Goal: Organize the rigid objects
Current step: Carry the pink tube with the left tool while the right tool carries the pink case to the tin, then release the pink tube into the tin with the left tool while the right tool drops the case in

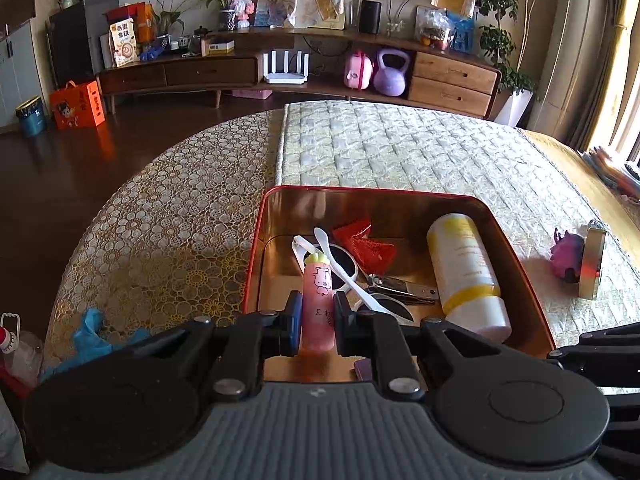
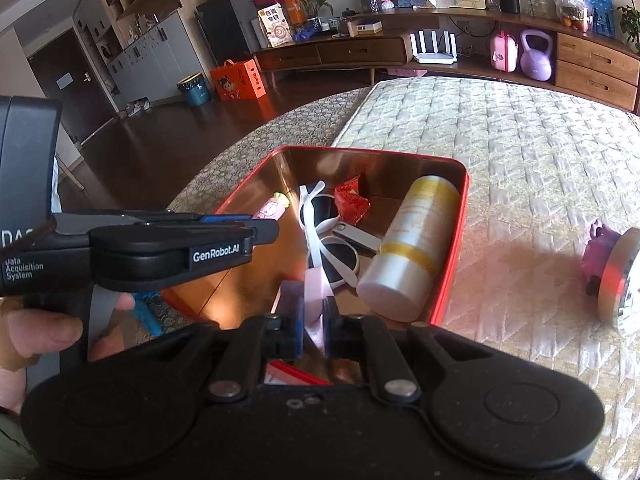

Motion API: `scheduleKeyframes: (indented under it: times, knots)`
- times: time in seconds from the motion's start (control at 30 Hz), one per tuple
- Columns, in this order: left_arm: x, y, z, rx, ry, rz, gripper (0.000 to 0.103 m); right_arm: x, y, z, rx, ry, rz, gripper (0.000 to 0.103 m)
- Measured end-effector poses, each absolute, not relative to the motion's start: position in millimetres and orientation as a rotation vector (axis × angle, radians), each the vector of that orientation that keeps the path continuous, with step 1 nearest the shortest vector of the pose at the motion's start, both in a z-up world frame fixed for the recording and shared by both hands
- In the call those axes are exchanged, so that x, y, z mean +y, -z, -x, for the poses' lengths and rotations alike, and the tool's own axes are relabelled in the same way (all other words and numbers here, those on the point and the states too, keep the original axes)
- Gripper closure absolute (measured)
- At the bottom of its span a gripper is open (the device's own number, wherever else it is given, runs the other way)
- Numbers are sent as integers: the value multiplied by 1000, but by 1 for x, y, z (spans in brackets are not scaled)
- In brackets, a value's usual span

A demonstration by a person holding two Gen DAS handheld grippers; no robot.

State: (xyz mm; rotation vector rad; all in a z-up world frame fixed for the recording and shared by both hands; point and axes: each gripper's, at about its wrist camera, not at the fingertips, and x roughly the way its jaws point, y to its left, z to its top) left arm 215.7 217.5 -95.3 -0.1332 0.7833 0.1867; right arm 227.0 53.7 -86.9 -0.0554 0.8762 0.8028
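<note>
Tin [image 1: 516, 248], red outside with a glossy copper-toned inside and rounded corners, sits on the quilted mat [image 1: 400, 148] that covers part of the tabletop [image 1: 160, 220], whose cloth has a bubbly circle pattern. Inside it lie a smooth white cylindrical bottle [image 1: 466, 268] with yellow bands, on its side along the right wall; white-framed sunglasses [image 1: 344, 268] with round dark lenses; a metal nail clipper [image 1: 404, 286] between the glasses and the bottle; and a crinkled red packet [image 1: 366, 246] toward the far wall.

Left gripper [image 1: 316, 322] is clenched on a pink tube [image 1: 318, 300] with a cartoon print and a green-topped cap; the tube points away along the fingers, over the tin's near left part. In the right wrist view this gripper [image 2: 240, 232] reaches in from the left, the tube's tip [image 2: 274, 206] showing past it.

Right gripper [image 2: 312, 320] is clamped on a thin, flat, pale pink piece [image 2: 316, 300], edge-on between blue pads over the tin's near end; what it is I cannot tell.

Outside the tin, well to the right on the mat, a purple toy [image 1: 566, 254] stands just beside an upright metal disc [image 1: 594, 264].
</note>
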Motion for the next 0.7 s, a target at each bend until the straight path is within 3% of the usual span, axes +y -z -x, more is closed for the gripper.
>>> scheduleKeyframes:
  times: [0.7]
  knots:
    - [214,105,-231,841,-199,129,87,62,93,-226,925,-809,63,93]
